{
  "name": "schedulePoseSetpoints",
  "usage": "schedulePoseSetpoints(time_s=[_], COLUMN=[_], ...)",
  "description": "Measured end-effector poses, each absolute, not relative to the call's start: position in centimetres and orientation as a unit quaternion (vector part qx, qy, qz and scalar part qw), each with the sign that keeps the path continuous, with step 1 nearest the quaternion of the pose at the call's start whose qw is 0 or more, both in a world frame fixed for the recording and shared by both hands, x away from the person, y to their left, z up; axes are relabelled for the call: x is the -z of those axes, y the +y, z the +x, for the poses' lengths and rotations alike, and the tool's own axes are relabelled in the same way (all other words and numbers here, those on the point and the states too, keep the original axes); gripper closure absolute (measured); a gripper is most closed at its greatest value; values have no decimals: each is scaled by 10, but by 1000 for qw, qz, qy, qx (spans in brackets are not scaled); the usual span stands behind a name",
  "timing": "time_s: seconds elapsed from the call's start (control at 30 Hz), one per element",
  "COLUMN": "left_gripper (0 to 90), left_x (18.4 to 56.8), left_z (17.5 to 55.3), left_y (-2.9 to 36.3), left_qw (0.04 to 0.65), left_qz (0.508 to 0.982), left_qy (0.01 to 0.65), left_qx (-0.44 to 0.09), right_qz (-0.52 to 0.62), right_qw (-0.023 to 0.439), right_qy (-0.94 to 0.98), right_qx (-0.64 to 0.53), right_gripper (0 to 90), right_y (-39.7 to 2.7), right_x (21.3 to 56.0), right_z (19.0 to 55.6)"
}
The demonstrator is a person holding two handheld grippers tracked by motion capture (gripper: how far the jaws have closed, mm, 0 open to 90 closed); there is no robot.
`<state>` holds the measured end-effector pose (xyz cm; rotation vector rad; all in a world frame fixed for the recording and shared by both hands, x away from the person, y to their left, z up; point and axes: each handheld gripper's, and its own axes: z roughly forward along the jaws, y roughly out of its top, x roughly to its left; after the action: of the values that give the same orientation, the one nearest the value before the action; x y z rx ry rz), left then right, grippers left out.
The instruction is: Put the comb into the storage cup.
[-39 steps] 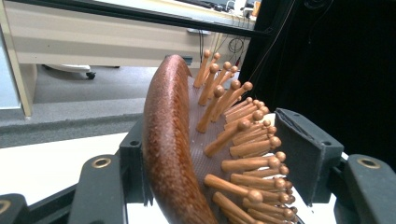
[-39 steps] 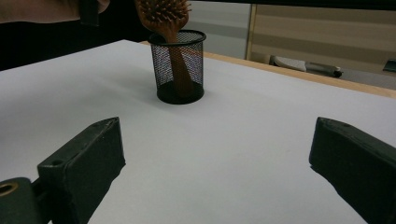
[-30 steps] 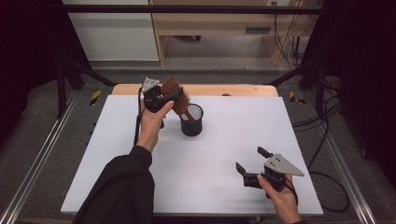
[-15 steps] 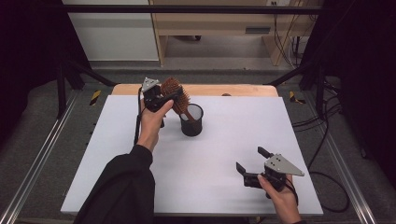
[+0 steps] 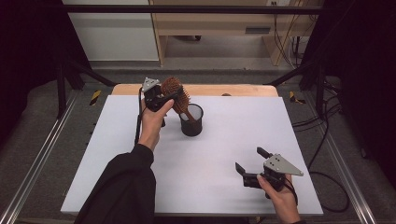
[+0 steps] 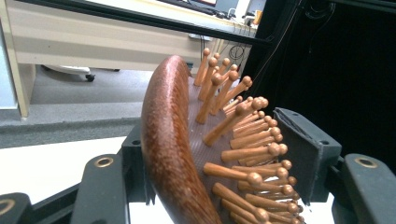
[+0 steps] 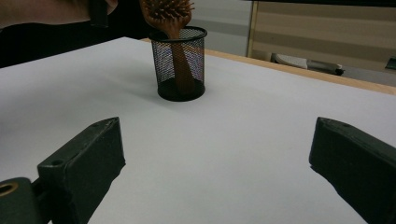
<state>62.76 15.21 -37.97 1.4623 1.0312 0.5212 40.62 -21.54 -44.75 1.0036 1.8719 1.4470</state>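
Grey carpet floor (image 5: 46,135) (dimly lit) surrounds the table; a pale wooden desk (image 5: 210,23) stands behind.

The table (image 5: 140,186) is seen from above and behind in the high view. The hairbrush (image 6: 177,154) is looked at from very close in the left gripper view. In the right gripper view, low over the table, the mesh cup (image 7: 179,63) is faced from farther off. Brush and cup are shared with the high view.

The hairbrush (image 6: 168,140) has a glossy, smooth red-brown wooden back and matt wooden bristles with rounded tips. The cup (image 7: 179,63) is black metal mesh. The surface (image 5: 224,158) is smooth, matt white with a pale wooden edge. The left gripper (image 6: 224,158) looks like matt black plastic.
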Motion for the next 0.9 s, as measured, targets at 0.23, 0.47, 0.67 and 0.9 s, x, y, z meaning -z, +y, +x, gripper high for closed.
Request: schedulePoseSetpoints(time_s=[0.23,0.47,0.67,0.9], left_gripper=[359,346,296,233], left_x=[380,381,379,379], left_z=[629,629,627,626], left_y=[153,154,155,152], left_qw=[596,596,596,597], left_qz=[630,629,626,626], left_qy=[445,446,448,447], left_qx=[-223,-223,-229,-227], right_qz=[376,376,376,376], right_qw=[280,280,280,280], right_qy=[699,700,699,698], right_qx=[-540,-539,-540,-541], right_gripper=[35,35,35,35], right_y=[-215,-215,-215,-216], right_x=[448,449,448,448], right_z=[407,407,407,406])
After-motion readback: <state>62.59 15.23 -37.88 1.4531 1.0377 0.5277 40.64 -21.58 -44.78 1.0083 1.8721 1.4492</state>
